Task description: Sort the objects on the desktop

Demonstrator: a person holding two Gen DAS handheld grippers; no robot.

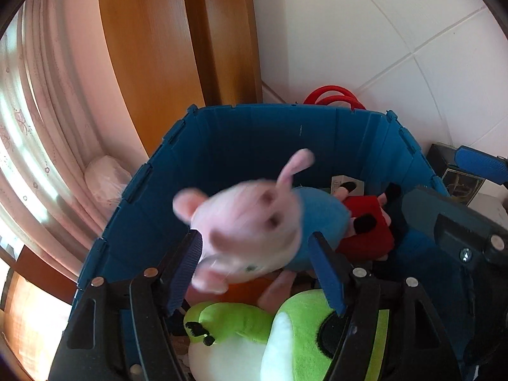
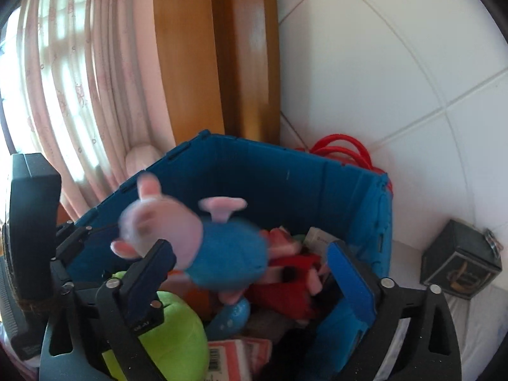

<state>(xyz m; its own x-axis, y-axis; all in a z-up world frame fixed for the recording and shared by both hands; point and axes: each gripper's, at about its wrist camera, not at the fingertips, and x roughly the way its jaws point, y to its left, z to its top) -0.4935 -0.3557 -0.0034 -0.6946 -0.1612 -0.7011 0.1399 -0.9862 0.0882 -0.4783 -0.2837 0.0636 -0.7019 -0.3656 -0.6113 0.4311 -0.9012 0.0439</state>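
Note:
A pink pig plush in a blue shirt hangs blurred in the air over the open blue bin, just past my left gripper. The left jaws stand wide apart and touch nothing. The same plush shows in the right wrist view above the bin. My right gripper is open and empty over the bin's near side. Inside the bin lie a green plush, also seen in the right wrist view, and a second pig plush in red.
A red hose coil lies behind the bin against the white tiled wall. A dark box stands right of the bin. A wooden frame and pink curtain are at the left. A barcoded pack lies in the bin.

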